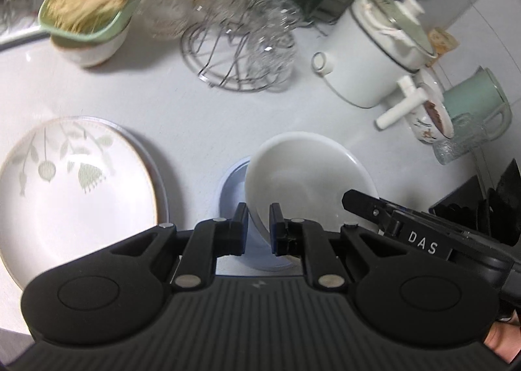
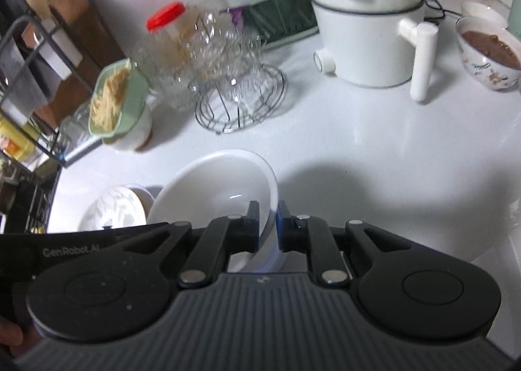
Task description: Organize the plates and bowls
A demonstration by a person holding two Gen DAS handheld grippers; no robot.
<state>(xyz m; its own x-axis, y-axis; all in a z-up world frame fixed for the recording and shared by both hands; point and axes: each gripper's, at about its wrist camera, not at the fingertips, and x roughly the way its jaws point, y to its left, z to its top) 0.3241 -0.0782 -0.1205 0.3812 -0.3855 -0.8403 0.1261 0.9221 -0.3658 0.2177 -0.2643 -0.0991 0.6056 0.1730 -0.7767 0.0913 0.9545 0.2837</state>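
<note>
You have the white bowl (image 1: pixel 302 175) pinched from both sides: the left gripper (image 1: pixel 259 224) has its fingers (image 1: pixel 240 224) clenched on the rim nearest you, one finger outside the wall and one inside, and the right gripper (image 2: pixel 267 224) is clamped the same way on the opposite side of the rim. In the left wrist view, the right gripper reaches in over the bowl's right edge.

The bowl is tilted, and it sits over a pale blue dish (image 1: pixel 232 185) that peeks out under its left side. From these views you cannot tell whether the bowl is resting in that dish or held just above it.

What the next move turns on is this: the leaf-patterned plate (image 1: pixel 75 185) lies to the left of the bowl, near the front left part of the surface (image 1: pixel 202 117), with another plate under it. The left hand is the nearer one to that stack. Both grippers point steeply down, so the bowl's open face tips toward you.

If the bowl is to settle on the blue dish, level it first, or it will likely land on one edge and rock. The wire stand (image 1: pixel 241 58) and the white pot (image 1: pixel 368 55) stand well apart at the back.
</note>
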